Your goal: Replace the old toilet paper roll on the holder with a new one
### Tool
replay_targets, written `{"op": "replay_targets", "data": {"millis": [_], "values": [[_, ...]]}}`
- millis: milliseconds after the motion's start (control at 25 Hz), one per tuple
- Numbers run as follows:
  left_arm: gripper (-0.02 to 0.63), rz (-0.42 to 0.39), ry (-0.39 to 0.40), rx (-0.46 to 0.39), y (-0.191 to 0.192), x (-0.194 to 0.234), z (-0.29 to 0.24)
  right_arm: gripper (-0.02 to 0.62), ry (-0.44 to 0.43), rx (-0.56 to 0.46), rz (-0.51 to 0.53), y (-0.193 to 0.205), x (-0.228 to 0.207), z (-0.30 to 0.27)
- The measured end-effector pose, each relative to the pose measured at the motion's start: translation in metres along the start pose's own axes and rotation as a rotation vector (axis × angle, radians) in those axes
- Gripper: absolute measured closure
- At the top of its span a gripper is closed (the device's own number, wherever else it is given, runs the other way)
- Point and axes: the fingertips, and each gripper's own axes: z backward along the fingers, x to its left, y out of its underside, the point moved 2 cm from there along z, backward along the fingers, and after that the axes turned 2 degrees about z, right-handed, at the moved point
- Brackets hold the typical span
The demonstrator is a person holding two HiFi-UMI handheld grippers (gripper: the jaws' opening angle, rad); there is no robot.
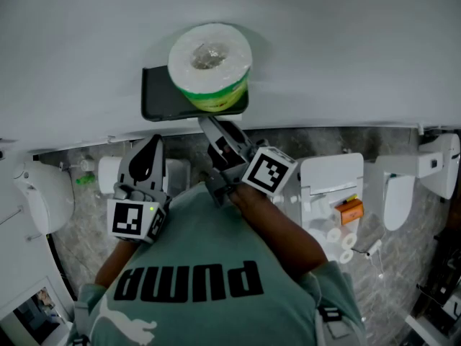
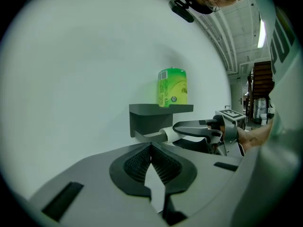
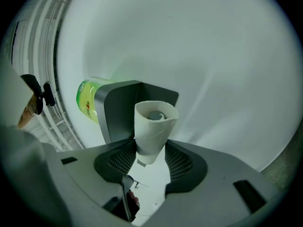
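Your right claw [image 3: 150,158] is pinching the near end of the pale cardboard tube [image 3: 153,124] mid-frame, probably light and squashy, while your left claw [image 2: 151,149] is hanging shut, empty.

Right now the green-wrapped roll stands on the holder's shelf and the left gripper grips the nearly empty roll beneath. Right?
No: the right gripper grips the nearly empty roll, as the right gripper view shows. The green-wrapped roll does stand on the shelf.
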Motion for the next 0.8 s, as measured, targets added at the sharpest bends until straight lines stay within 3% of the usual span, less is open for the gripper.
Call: {"op": "replay_targets", "data": {"millis": [800], "values": [[0.603,0.005,0.068,-0.011,-0.005,-0.042,-0.03,0.4,0.061,-0.072,0.035,-0.044,-0.014,0.041]]}}
